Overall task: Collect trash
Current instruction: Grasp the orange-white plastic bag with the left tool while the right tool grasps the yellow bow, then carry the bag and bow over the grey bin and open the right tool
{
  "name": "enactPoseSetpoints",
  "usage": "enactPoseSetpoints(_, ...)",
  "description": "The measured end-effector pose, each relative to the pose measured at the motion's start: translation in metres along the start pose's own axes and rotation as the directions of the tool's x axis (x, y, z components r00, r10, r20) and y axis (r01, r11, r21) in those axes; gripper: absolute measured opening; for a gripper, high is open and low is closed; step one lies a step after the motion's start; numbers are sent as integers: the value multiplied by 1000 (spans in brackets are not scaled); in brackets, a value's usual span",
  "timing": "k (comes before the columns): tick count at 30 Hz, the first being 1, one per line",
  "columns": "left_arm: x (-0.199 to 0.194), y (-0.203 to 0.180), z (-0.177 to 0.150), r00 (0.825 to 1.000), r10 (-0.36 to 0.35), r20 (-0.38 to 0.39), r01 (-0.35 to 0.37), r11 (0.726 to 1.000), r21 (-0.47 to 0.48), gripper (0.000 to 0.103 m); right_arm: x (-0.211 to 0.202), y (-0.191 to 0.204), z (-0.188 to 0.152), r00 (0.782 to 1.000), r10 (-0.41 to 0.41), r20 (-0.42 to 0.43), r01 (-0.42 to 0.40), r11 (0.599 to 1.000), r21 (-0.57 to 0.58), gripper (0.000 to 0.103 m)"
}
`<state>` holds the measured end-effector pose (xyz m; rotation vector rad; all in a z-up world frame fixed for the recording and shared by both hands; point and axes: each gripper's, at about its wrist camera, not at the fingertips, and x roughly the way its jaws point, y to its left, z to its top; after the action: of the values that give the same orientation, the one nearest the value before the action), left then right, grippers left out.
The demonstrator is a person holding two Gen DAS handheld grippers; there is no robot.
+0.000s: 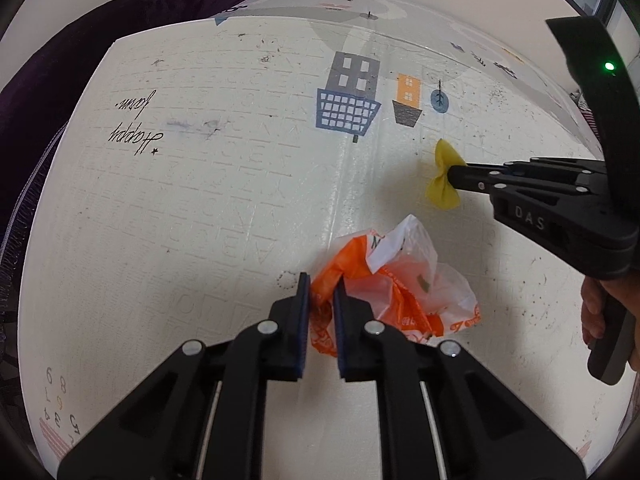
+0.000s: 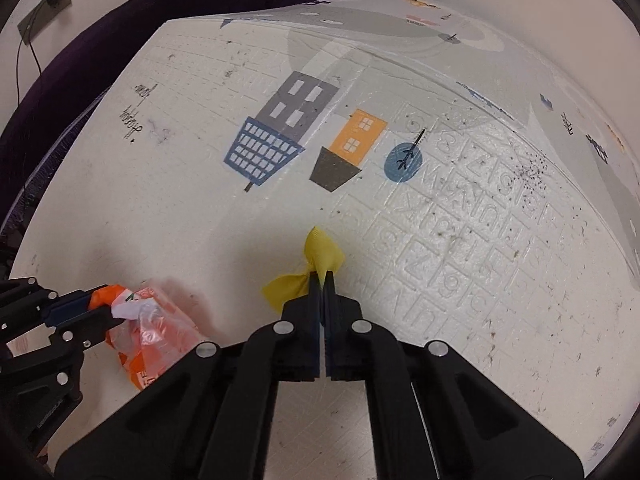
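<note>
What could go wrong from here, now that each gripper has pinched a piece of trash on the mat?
The right gripper pinches only the middle of the yellow scrap, so it may slip out on lifting. The left gripper holds one edge of the orange-and-white plastic bag; the loose rest could drag along the play mat.

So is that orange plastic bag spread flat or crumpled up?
Crumpled. The orange plastic bag is bunched in folds, one end pinched between the left gripper's fingers.

Both point steeply down: left gripper (image 1: 322, 284) nearly closed, right gripper (image 2: 323, 278) clamped tight.
</note>
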<state>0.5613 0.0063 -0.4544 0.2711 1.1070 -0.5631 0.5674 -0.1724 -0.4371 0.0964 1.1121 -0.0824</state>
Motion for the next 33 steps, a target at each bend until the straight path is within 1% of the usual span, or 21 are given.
enactPoseSetpoints(6,-32,11,-17,1000,9,1,-9,1000,-19,11,-50,23,-16,999,44,18,-44,999,-2,1)
enactPoseSetpoints(12,-89,22,-48,1000,28,9,-27,998,-49,11,-108,54,-36,998,67,19,-66,998,-20,1)
enactPoseSetpoints(17,-149,32,-81,999,41,16,-40,996,-77,12,-165,87,-52,997,73,17,-72,996,-59,1)
enactPoseSetpoints(21,-199,35,-106,999,50,20,-47,992,-121,12,-217,119,-73,996,87,23,-85,992,-98,1)
enactPoseSetpoints(24,-240,34,-125,997,68,35,-62,986,-153,12,-251,140,-88,993,113,24,-109,986,-128,1)
enactPoseSetpoints(26,-266,32,-138,995,93,42,-84,982,-169,12,-273,154,-99,990,141,23,-136,979,-154,1)
enactPoseSetpoints(29,-309,32,-165,990,131,48,-117,970,-214,12,-306,178,-118,983,183,19,-175,960,-219,1)
enactPoseSetpoints(33,-364,32,-207,979,197,56,-173,940,-294,12,-351,206,-146,970,241,18,-223,924,-312,1)
